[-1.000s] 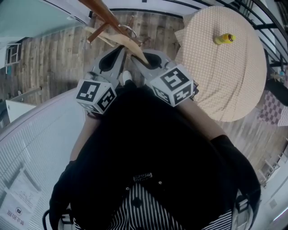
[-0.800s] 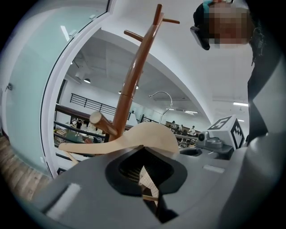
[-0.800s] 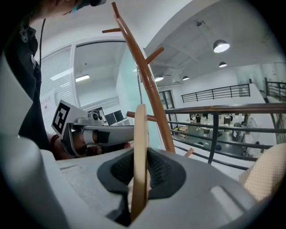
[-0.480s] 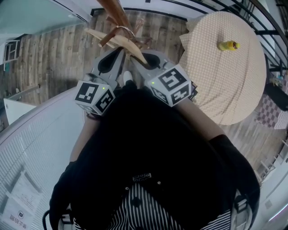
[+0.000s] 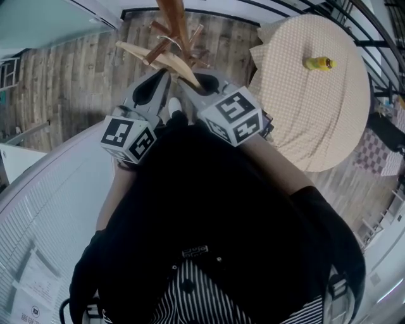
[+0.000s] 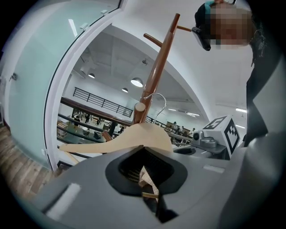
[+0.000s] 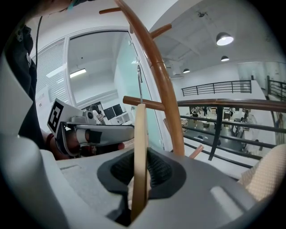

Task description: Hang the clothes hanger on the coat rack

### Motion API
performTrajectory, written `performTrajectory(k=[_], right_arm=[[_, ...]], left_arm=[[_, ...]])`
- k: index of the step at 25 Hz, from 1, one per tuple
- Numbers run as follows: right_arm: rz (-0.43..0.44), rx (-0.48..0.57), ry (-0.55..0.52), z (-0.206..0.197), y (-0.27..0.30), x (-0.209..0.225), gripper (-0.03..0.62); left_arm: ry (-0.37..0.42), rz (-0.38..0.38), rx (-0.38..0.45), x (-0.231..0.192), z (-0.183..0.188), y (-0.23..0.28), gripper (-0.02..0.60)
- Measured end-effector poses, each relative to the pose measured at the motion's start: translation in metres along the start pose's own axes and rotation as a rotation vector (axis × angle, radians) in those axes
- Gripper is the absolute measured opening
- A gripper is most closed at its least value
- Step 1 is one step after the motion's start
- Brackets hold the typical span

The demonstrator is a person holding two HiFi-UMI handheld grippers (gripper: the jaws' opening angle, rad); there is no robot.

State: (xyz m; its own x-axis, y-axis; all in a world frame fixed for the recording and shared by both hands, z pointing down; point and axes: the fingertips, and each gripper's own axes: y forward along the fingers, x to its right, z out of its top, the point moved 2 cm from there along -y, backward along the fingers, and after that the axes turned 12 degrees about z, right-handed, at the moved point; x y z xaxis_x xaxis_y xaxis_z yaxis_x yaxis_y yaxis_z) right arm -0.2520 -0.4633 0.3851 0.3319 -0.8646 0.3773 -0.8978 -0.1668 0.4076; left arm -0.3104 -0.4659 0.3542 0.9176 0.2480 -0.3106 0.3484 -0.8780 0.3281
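Observation:
A pale wooden clothes hanger (image 5: 158, 58) with a metal hook (image 5: 166, 40) hangs between both grippers, right in front of the brown coat rack pole (image 5: 173, 16). My left gripper (image 5: 163, 74) is shut on one arm of the hanger (image 6: 120, 139), and my right gripper (image 5: 190, 79) is shut on the other arm, seen edge-on (image 7: 140, 152). The hook (image 6: 156, 100) curves beside a rack peg (image 6: 140, 107). Whether it rests on the peg I cannot tell. In the right gripper view the hook wire (image 7: 140, 85) crosses a peg (image 7: 149, 103) next to the pole (image 7: 163, 80).
A round table (image 5: 316, 114) with a checked cloth stands at the right, a small yellow thing (image 5: 316, 62) on it. A glass partition (image 5: 44, 25) runs at the left over wooden flooring (image 5: 76, 82). More pegs (image 5: 196, 35) stick out of the pole.
Both grippers have carried the hanger closer to the coat rack. The pole and its pegs now stand right at the hook, which was short of them before.

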Motion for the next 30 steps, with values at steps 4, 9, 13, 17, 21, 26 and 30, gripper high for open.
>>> performTrajectory(k=[4,9,13,17,21,26,30], right_arm=[[-0.002,-0.013,0.010,-0.001,0.009,0.005,0.054],[-0.006,-0.023,0.022,-0.004,0.015,0.009,0.054],[-0.008,-0.036,0.049,-0.006,0.022,0.012,0.054],[-0.017,-0.042,0.067,-0.007,0.027,0.017,0.054],[-0.029,-0.059,0.079,-0.014,0.021,0.023,0.054],[-0.057,-0.085,0.094,-0.026,0.032,0.034,0.054],[-0.066,-0.100,0.123,-0.037,0.037,0.039,0.054]], left_arm=[[-0.007,-0.004,-0.007,-0.007,0.000,0.005,0.006],[-0.018,-0.012,-0.023,-0.012,-0.005,0.011,0.006],[-0.032,-0.021,-0.040,-0.019,-0.009,0.016,0.006],[-0.068,-0.028,-0.056,-0.023,-0.014,0.023,0.006],[-0.052,-0.041,-0.072,-0.017,-0.018,0.030,0.006],[-0.045,-0.052,-0.077,-0.026,-0.020,0.034,0.006],[-0.030,-0.059,-0.084,-0.025,-0.025,0.035,0.006]])
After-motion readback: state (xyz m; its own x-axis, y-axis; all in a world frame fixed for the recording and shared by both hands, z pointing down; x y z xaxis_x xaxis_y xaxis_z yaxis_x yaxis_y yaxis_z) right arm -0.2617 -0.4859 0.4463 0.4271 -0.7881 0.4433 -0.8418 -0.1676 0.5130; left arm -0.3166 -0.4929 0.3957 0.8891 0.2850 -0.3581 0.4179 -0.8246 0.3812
